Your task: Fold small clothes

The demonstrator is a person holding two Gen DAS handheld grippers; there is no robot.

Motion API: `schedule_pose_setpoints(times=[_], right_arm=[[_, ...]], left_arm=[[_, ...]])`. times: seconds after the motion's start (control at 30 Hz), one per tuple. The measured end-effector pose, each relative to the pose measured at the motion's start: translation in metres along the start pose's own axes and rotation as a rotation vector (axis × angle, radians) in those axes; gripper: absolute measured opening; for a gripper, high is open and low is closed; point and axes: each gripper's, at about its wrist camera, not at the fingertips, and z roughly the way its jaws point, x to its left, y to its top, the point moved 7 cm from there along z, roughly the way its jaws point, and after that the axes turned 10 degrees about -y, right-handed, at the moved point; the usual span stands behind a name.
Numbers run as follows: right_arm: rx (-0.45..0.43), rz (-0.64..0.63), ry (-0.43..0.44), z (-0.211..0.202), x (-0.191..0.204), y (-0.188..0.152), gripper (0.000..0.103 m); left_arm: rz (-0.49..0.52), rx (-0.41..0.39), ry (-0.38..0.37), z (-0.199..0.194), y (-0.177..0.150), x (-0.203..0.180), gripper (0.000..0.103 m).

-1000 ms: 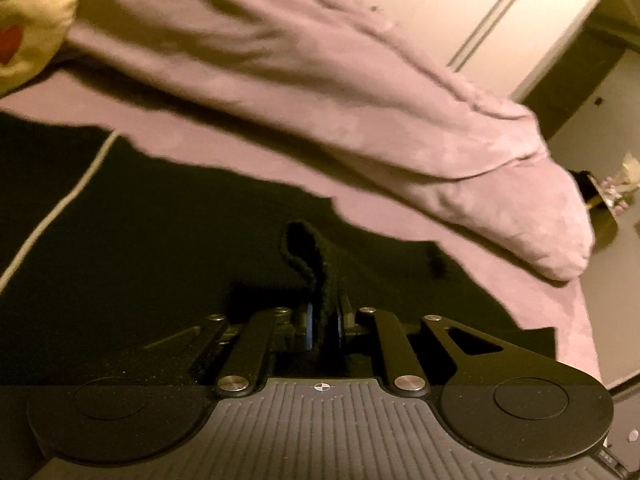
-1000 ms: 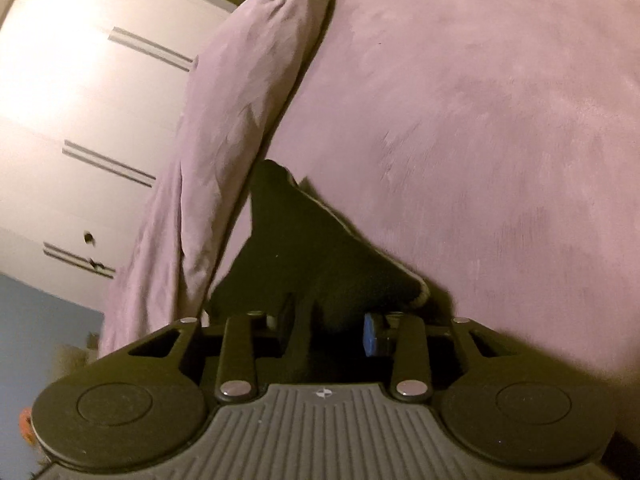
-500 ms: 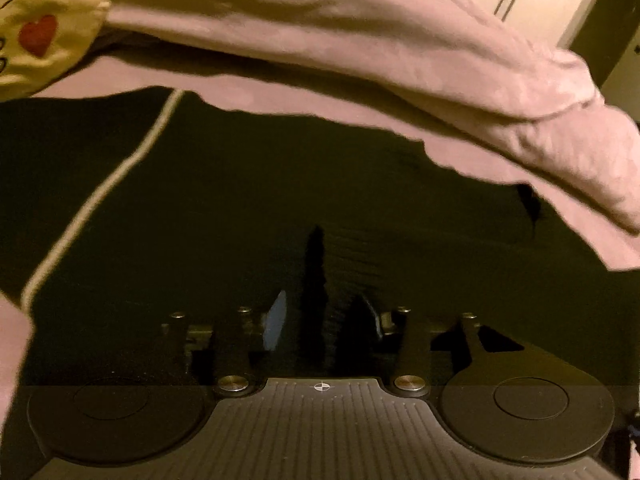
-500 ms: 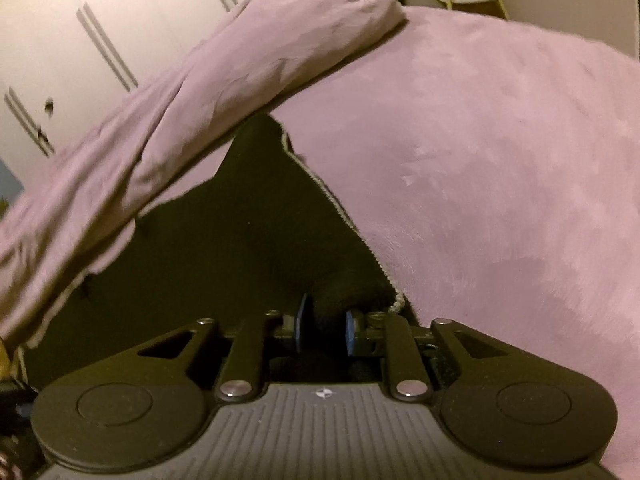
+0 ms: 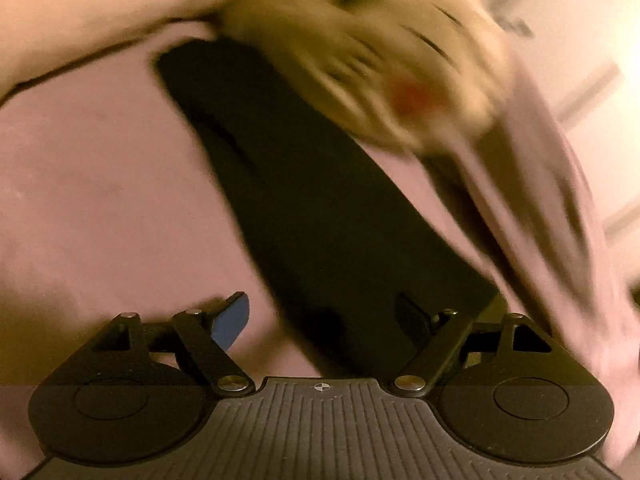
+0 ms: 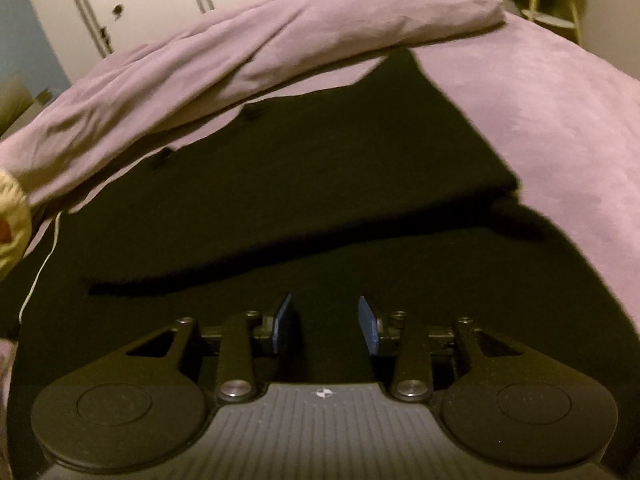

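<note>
A black garment lies on the mauve bedspread, with a folded edge running across it just ahead of my right gripper. That gripper's jaws are opening, and its blue pads stand apart over the black cloth with nothing pinched between them. In the blurred left wrist view the black garment runs diagonally from upper left to lower right. My left gripper is wide open and still opening, low over the garment's near end, with nothing held.
A rolled mauve duvet lies along the far side of the garment. A yellow cushion with a red heart sits by the garment's far end. White wardrobe doors stand behind the bed. A thin white cord trails at the left.
Both grippers held pinches of black cloth and have let go. The left jaws spread wide and that hand swung fast sideways. The right view rolled, and the garment now lies folded.
</note>
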Motion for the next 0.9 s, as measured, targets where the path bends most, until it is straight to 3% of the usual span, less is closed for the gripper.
schedule_pose_setpoints(times=[0.17,0.37,0.43,0.47,0.57,0.73,0.9], right_arm=[[-0.016,0.020,-0.010,-0.003,0.031,-0.006,0.044],[-0.033,0.020,-0.044,0.002,0.062,-0.018,0.051],[-0.040,0.010,-0.046,0.006,0.071,-0.015,0.052],[-0.042,0.008,-0.041,0.006,0.075,-0.015,0.052],[-0.042,0.008,-0.015,0.006,0.086,-0.016,0.052],[-0.038,0.004,0.019,-0.004,0.084,-0.016,0.051],[-0.030,0.066,0.060,-0.019,0.069,-0.014,0.051]], left_arm=[[-0.143,-0.061,-0.005,0.027,0.070,0.058,0.071],[-0.124,-0.059,-0.103,0.053,0.109,0.065,0.068],[-0.135,-0.056,-0.076,0.062,0.117,0.072,0.028],[-0.158,-0.049,-0.057,0.065,0.118,0.078,0.020],[-0.193,-0.045,-0.082,0.061,0.120,0.081,0.015],[0.173,-0.072,-0.096,0.030,0.115,0.006,0.013],[0.549,-0.035,-0.255,-0.005,0.054,-0.129,0.013]])
